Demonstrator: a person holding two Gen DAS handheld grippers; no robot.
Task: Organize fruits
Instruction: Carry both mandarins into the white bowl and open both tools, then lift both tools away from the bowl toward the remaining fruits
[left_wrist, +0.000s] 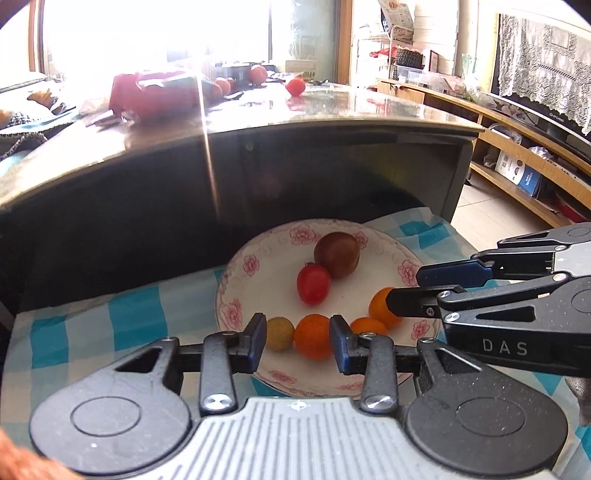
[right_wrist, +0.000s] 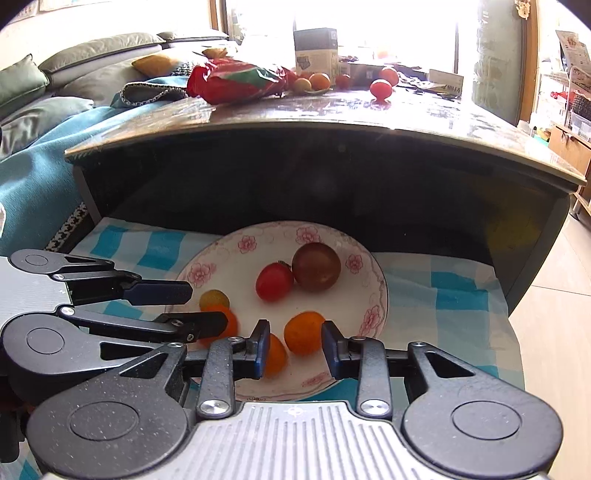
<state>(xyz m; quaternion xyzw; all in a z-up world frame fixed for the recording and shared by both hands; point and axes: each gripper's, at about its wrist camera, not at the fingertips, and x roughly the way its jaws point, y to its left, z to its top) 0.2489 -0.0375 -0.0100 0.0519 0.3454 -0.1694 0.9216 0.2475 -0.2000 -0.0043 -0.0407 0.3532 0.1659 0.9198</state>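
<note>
Both my hand-held grippers hover over the floral plate (left_wrist: 236, 280) on the blue checked cloth (left_wrist: 133, 314). Left hand-held gripper (left_wrist: 298, 341): jaws apart, straddling an orange fruit (left_wrist: 313, 336) at the plate's 6 o'clock, not clamped. Right hand-held gripper (right_wrist: 293, 349): also spread, around another orange fruit (right_wrist: 304, 332) at 5 o'clock, pads apart from it. Red tomato (left_wrist: 313, 283) touches the brown tomato (left_wrist: 337, 254) near centre. Small yellow-green fruit (left_wrist: 280, 333) at 7 o'clock. Bench (left_wrist: 332, 107) behind carries more fruit.

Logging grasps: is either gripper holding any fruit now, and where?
Nothing is held. Left gripper and right gripper are both open, each straddling an orange untouched.
</note>
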